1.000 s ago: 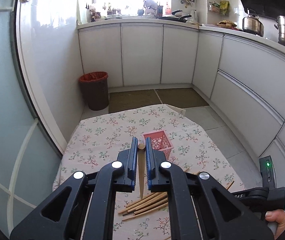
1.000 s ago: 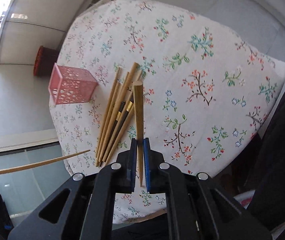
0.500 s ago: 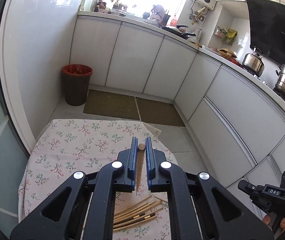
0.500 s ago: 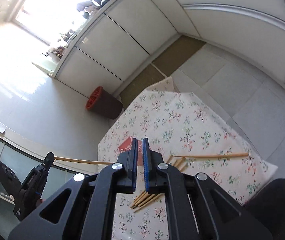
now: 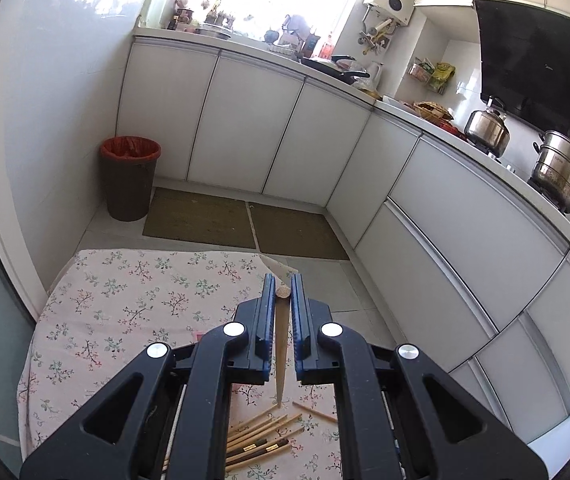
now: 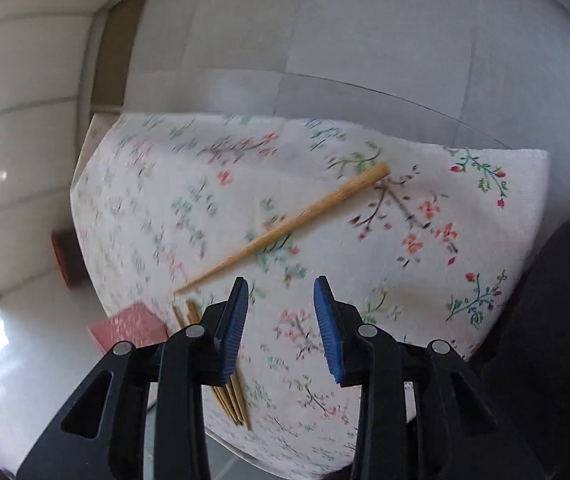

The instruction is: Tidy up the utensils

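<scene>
Our left gripper (image 5: pixel 283 300) is clamped on one chopstick (image 5: pixel 281 344), thick end up between the pads, thin tip hanging over the table. That grip is unchanged from a second ago; the view has only tipped up toward the kitchen cabinets (image 5: pixel 245 120), so the pink holder has dropped out of the left view.

The big change is on the right. Our right gripper (image 6: pixel 281 320) held a chopstick a second ago. Its jaws have just been opening and now stand apart with nothing between them. The loose chopstick (image 6: pixel 285 232) lies alone and slantwise on the floral tablecloth (image 6: pixel 425 320), ahead of the open pads and not touching them. So we put it down on the cloth rather than in the holder.

The pink holder (image 6: pixel 127 326) sits at the left of the right view, near the table edge. The chopstick pile (image 6: pixel 229 392) lies just beside it, partly hidden behind the left finger. In the left view the same pile (image 5: pixel 261 436) shows below the jaws.

We judge the task early: most chopsticks are still on the table, and none can be seen in the holder. The next sensible step is a regrip on the loose one. The right view is motion-blurred, so fine detail there is unsure.
</scene>
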`<state>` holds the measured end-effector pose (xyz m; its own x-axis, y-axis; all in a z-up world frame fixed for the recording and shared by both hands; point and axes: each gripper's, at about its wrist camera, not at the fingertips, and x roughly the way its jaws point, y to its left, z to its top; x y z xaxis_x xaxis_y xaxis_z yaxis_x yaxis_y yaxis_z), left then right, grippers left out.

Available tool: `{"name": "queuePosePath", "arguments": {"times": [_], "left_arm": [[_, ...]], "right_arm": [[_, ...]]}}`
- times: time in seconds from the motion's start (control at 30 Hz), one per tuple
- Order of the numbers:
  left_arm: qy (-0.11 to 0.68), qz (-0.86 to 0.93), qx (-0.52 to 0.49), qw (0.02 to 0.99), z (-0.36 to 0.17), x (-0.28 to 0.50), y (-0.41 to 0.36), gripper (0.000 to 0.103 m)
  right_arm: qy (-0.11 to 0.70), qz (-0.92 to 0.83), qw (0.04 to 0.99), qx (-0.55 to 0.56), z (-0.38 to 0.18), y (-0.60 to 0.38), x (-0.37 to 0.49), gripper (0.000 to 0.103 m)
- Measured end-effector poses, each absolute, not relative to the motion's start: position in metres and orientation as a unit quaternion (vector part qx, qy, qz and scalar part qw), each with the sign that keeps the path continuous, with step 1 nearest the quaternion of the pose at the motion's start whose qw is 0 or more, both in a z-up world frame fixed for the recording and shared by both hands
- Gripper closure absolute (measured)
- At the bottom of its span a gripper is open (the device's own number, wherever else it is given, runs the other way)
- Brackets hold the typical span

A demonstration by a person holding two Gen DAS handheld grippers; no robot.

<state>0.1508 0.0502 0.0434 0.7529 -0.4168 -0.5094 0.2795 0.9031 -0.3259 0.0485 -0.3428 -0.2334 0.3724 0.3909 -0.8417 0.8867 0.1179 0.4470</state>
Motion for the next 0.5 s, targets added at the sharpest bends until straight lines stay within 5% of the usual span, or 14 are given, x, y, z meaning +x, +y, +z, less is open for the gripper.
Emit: {"name": "queuePosePath", "arguments": {"times": [0.3,0.37,0.4,0.5], "left_arm": [[0.306,-0.195,-0.117,0.924,0.033,0.16,0.056,0.096],[0.304,-0.194,-0.119,0.925,0.034,0.159,0.06,0.096],[0.303,-0.193,-0.119,0.926,0.034,0.159,0.061,0.096],[0.304,-0.193,-0.118,0.925,0.033,0.159,0.063,0.096]], "right_arm": [[0.522,-0.295,0.537,0.593,-0.247,-0.327,0.097,0.062],[0.521,-0.31,0.527,0.595,-0.249,-0.332,0.104,0.067],[0.518,-0.313,0.526,0.598,-0.25,-0.335,0.107,0.09],[0.52,-0.319,0.517,0.6,-0.253,-0.339,0.111,0.091]]}}
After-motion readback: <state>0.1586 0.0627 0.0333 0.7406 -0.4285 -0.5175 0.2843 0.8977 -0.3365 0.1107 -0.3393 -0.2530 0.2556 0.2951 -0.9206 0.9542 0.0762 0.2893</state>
